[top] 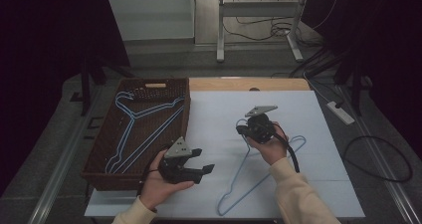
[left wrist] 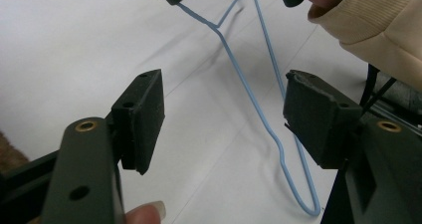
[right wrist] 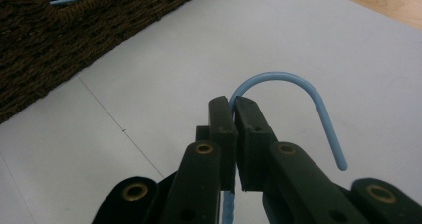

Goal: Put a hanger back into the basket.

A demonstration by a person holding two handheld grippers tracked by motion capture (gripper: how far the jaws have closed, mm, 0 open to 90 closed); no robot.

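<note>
A light blue wire hanger (top: 259, 170) lies on the white table sheet (top: 318, 194), with its hook toward the far side. My right gripper (top: 243, 130) is shut on the hanger at the base of its hook. In the right gripper view the jaws (right wrist: 234, 109) pinch the wire and the curved hook (right wrist: 298, 83) rises beyond them. My left gripper (top: 204, 161) is open with nothing between its pads, held beside the basket's near right corner and pointing toward the hanger. In the left gripper view the open gripper (left wrist: 224, 119) frames the hanger's body (left wrist: 249, 89) lying farther off.
A dark wicker basket (top: 185, 115) stands on the table's left side with several blue hangers (top: 134, 129) inside. A bare wooden strip (top: 224, 83) runs along the far edge. A power strip (top: 341, 112) and cables lie on the floor to the right.
</note>
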